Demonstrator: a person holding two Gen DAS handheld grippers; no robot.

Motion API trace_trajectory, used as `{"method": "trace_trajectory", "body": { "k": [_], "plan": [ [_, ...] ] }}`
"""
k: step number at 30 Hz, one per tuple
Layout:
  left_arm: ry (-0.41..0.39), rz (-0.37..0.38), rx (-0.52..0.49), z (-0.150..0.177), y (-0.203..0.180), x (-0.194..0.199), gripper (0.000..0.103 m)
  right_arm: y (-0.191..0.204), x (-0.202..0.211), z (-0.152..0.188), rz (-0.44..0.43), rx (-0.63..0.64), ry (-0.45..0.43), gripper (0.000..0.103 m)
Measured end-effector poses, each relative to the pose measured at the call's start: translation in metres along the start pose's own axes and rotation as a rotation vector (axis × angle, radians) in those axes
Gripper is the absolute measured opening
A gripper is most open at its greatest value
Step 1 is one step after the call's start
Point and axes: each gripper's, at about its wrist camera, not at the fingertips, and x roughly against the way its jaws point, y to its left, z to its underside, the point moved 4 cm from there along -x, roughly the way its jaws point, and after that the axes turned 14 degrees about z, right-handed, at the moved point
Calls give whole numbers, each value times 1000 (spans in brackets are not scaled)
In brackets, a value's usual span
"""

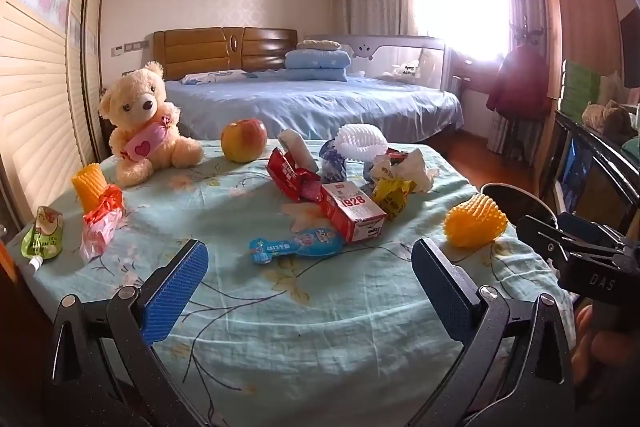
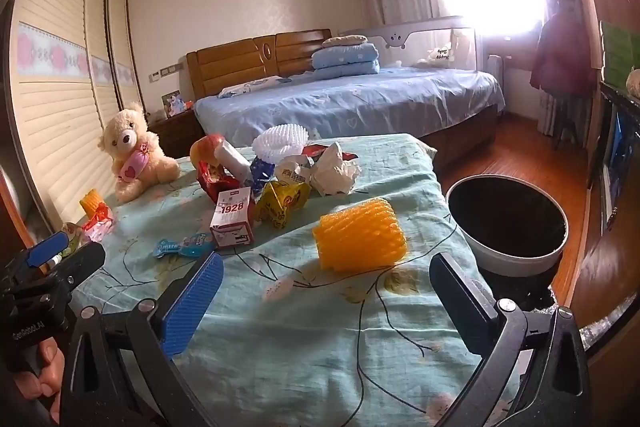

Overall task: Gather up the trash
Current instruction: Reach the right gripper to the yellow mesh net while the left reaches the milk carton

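Observation:
Trash lies on the table's floral cloth [image 1: 320,327]. It includes a red "1928" carton [image 1: 352,211], a blue wrapper [image 1: 296,247], a yellow wrapper [image 2: 282,203], a crumpled tissue [image 2: 334,171], a red wrapper [image 1: 290,173] and a white foam net [image 2: 280,143]. An orange foam net [image 2: 360,237] lies just ahead of my right gripper [image 2: 327,265], which is open and empty. My left gripper [image 1: 310,255] is open too, just short of the blue wrapper. At the left edge lie another orange net [image 1: 90,183], a red-pink wrapper [image 1: 100,223] and a green pouch [image 1: 42,239].
A white bin with a dark inside [image 2: 508,223] stands on the wood floor beside the table's right edge. A teddy bear [image 1: 146,119] and an apple [image 1: 244,139] sit at the table's far side. A bed [image 1: 320,99] lies beyond, and a wardrobe [image 1: 36,87] lines the left.

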Motion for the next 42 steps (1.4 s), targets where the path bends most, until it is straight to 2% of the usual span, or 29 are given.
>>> {"method": "trace_trajectory", "body": {
  "k": [17,23,24,35,42],
  "plan": [
    [7,-2,4,3,-1,-1,103,5,5,-6,0,-2,11,103],
    [14,1,3,4,-2,-5,103,2,-1,1,0,-7,-3,103],
    [16,2,3,4,-2,-7,103,-1,-5,2,5,9,-29,103],
    [54,14,20,6,-1,-22,103,-2,-15,7,-2,8,17,103],
    [111,22,29,4,2,-48,103,-7,-36,5,47,63,61,103]
  ]
}}
